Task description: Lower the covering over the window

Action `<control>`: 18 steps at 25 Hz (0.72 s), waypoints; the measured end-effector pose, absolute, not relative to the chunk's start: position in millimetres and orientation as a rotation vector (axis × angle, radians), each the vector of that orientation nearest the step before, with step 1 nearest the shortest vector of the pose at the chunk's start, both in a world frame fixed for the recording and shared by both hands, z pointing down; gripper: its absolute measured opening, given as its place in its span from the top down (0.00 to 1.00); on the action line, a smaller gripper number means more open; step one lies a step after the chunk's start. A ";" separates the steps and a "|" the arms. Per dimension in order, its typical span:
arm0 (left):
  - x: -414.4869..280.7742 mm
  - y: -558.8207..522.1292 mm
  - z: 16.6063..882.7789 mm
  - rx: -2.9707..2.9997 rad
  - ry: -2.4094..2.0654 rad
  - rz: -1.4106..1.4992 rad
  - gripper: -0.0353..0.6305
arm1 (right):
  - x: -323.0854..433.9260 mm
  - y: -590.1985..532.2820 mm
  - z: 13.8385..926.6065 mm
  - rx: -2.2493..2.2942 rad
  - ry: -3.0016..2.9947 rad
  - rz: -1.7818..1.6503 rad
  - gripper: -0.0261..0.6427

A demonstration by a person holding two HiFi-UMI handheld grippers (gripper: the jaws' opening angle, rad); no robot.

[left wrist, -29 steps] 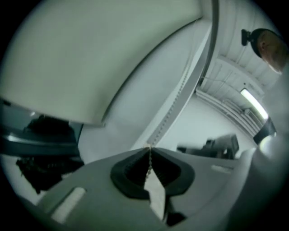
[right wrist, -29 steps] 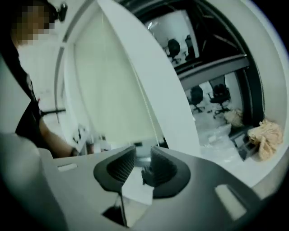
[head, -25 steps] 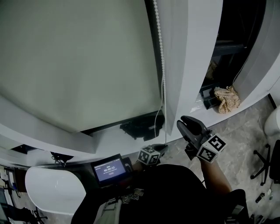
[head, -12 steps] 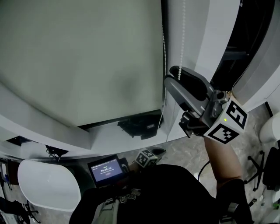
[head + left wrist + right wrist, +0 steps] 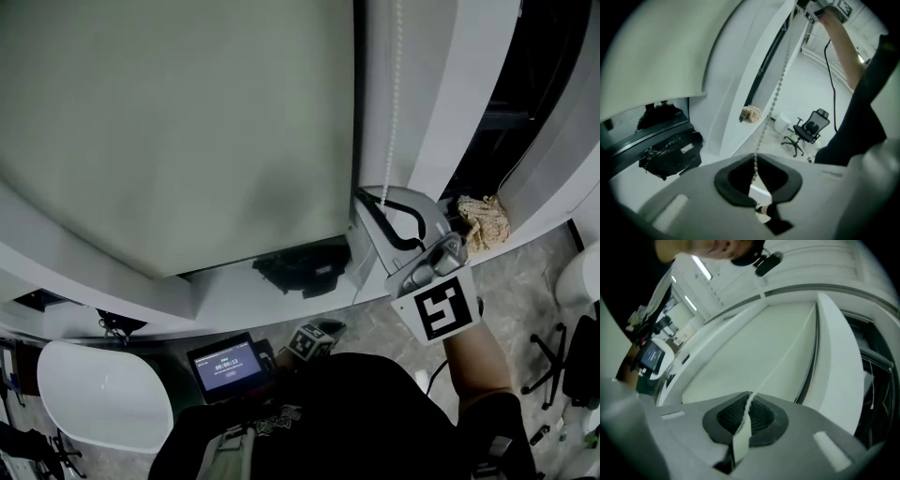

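1. Right gripper: jaws just closed on the bead chain, right of the roller blind.
2. Left gripper: jaws clamped shut on the chain lower down.
3. Blind's bottom edge hangs short of the sill.

1. The blind was plain, pale grey-green fabric. It hung flat over the window, lowered most of the way. Its bottom edge stopped short of the sill, with a dark gap beneath.
2. The chain was a string of white beads hanging just right of the blind. The right gripper pinched it higher up, and the left gripper pinched it lower down.
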State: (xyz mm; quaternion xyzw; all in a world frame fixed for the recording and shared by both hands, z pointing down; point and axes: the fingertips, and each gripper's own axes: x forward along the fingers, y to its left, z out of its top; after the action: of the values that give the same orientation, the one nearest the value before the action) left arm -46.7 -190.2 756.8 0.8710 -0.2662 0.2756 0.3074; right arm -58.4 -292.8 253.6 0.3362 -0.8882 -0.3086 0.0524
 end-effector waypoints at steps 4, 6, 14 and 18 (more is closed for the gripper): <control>-70.0 -192.9 746.2 2.260 -0.752 0.655 0.92 | -59.3 -285.0 391.6 0.872 -2.510 -0.794 0.96; -72.5 -185.1 751.6 2.308 -0.661 0.698 0.93 | -55.8 -277.8 409.0 0.910 -2.681 -0.576 0.96; -39.4 -159.1 766.5 2.354 -0.484 0.836 0.93 | -50.7 -274.1 246.9 0.615 -3.484 0.204 0.87; -34.9 -153.4 765.7 2.350 -0.469 0.801 0.93 | -49.5 -281.5 179.5 0.578 -3.560 0.062 0.94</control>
State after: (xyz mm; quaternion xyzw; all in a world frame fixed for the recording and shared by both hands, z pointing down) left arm -34.9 -153.4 765.7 0.8865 -0.1771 0.3021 0.3026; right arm -49.5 -281.5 179.5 0.1559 -0.9603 0.0167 -0.2306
